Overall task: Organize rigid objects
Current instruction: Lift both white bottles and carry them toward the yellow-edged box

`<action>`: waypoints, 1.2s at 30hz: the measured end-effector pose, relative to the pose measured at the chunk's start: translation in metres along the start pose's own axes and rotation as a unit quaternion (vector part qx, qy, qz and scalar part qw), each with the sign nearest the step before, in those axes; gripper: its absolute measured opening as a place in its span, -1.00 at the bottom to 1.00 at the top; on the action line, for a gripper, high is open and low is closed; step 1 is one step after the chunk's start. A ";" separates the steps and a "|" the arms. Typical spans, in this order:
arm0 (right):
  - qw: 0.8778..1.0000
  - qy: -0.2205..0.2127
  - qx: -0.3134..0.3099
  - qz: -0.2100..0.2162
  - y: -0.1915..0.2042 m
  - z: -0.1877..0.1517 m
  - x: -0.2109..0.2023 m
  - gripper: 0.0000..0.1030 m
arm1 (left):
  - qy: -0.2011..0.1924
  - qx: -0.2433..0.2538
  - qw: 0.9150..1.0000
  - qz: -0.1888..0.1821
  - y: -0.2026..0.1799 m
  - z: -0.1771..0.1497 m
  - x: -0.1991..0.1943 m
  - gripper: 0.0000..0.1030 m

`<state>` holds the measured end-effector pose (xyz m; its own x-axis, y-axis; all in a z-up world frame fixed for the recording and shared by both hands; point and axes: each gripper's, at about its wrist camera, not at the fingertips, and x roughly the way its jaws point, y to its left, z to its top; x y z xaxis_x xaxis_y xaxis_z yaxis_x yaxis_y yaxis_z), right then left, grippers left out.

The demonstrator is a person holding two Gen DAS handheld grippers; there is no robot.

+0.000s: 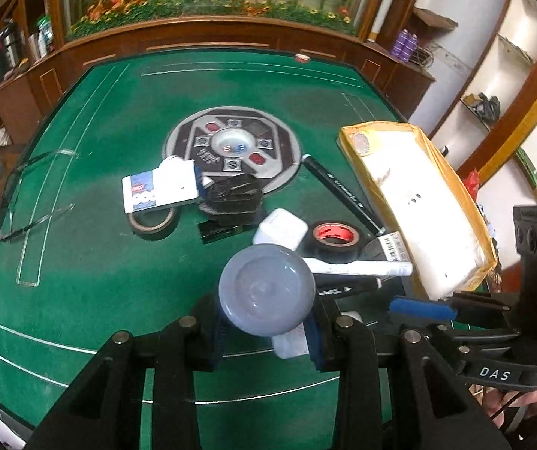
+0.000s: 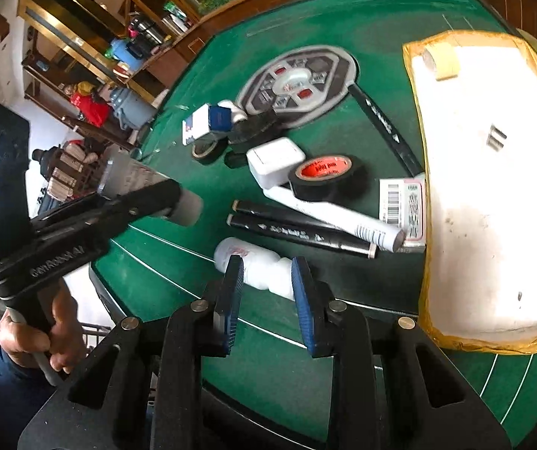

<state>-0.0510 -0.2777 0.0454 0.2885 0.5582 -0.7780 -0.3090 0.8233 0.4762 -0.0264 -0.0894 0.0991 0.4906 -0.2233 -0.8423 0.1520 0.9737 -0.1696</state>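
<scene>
My left gripper (image 1: 266, 332) is shut on a small clear bottle with a grey cap (image 1: 266, 288), held up off the green table (image 1: 81, 225). The right wrist view shows the same bottle (image 2: 139, 178) at the left, a hand below it. My right gripper (image 2: 268, 285) is low at the table's near edge. Its blue pads (image 2: 232, 292) sit against both sides of a white bottle (image 2: 259, 266) lying on the felt. In the left wrist view the right gripper (image 1: 422, 309) shows at the right, and the white bottle (image 1: 289, 341) is partly hidden.
Beyond the bottles lie two black markers (image 2: 298, 232), a white marker (image 2: 343, 221), a black tape roll (image 2: 324, 176), a white box (image 2: 274, 161) and a long black pen (image 1: 339, 191). A yellow-edged parcel (image 2: 493, 187) fills the right side. A brown tape roll (image 1: 152, 221) and a card box (image 1: 159, 189) lie near the centre dial (image 1: 232, 146).
</scene>
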 end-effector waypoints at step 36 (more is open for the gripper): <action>0.970 0.083 -0.227 -0.036 0.058 -0.001 0.080 -0.29 | 0.005 -0.042 0.999 0.012 0.042 -0.012 0.000 -0.33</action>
<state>-0.0467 -0.1852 0.0103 0.1860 0.4454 -0.8758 -0.6720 0.7080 0.2173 -0.0305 -0.0484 0.0857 0.4850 -0.2007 -0.8512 0.0678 0.9790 -0.1922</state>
